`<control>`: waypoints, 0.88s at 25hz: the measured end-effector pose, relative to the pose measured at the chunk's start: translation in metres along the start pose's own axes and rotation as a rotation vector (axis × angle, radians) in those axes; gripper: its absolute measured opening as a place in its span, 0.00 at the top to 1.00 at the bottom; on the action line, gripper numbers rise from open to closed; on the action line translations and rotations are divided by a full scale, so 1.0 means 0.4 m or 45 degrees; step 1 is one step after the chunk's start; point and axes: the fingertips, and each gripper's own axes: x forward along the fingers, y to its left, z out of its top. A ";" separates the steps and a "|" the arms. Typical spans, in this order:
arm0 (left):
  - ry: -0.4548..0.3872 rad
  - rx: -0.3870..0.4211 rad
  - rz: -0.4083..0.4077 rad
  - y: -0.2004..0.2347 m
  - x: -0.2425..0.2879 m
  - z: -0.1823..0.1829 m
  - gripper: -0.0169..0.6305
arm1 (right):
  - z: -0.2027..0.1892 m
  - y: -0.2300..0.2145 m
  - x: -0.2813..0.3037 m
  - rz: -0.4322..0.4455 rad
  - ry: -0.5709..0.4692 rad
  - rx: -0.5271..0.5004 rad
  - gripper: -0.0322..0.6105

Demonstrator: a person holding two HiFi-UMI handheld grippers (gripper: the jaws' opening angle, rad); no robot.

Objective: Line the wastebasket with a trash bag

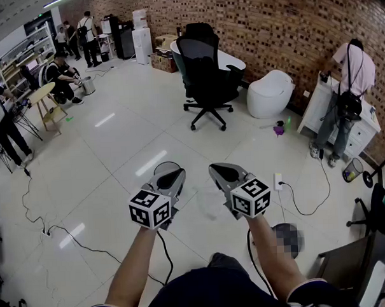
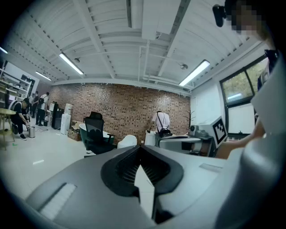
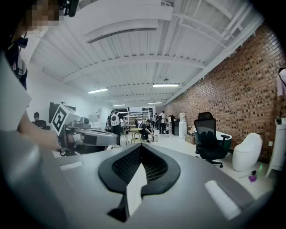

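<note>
Low in the middle of the head view, the person is holding the left gripper [image 1: 177,173] and the right gripper [image 1: 213,168] side by side over the white floor [image 1: 115,140]. A round rim peeking out just behind the left gripper's tip is probably the wastebasket [image 1: 161,165]. A pale filmy patch between the two grippers may be the trash bag [image 1: 210,203], but it is too faint to be sure. Across the left gripper view, the jaws are pressing together on nothing and looking out level at the room, with no basket showing. Across the right gripper view, the jaws are likewise meeting, empty. Doing this step well likely means tipping both grippers down toward the floor, opening them before reaching, and pinching one thin edge of the bag.
</note>
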 end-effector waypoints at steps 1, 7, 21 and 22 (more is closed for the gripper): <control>0.000 0.000 0.003 0.002 0.022 0.000 0.96 | -0.002 -0.022 -0.002 0.001 0.003 -0.002 0.95; 0.007 0.001 0.004 -0.007 0.153 0.002 0.96 | -0.002 -0.163 -0.028 -0.012 0.007 -0.002 0.95; 0.056 0.001 -0.035 -0.064 0.393 -0.003 0.96 | -0.019 -0.404 -0.105 -0.070 -0.005 0.055 0.95; 0.059 0.003 -0.040 -0.065 0.404 -0.003 0.96 | -0.021 -0.416 -0.106 -0.078 -0.007 0.059 0.95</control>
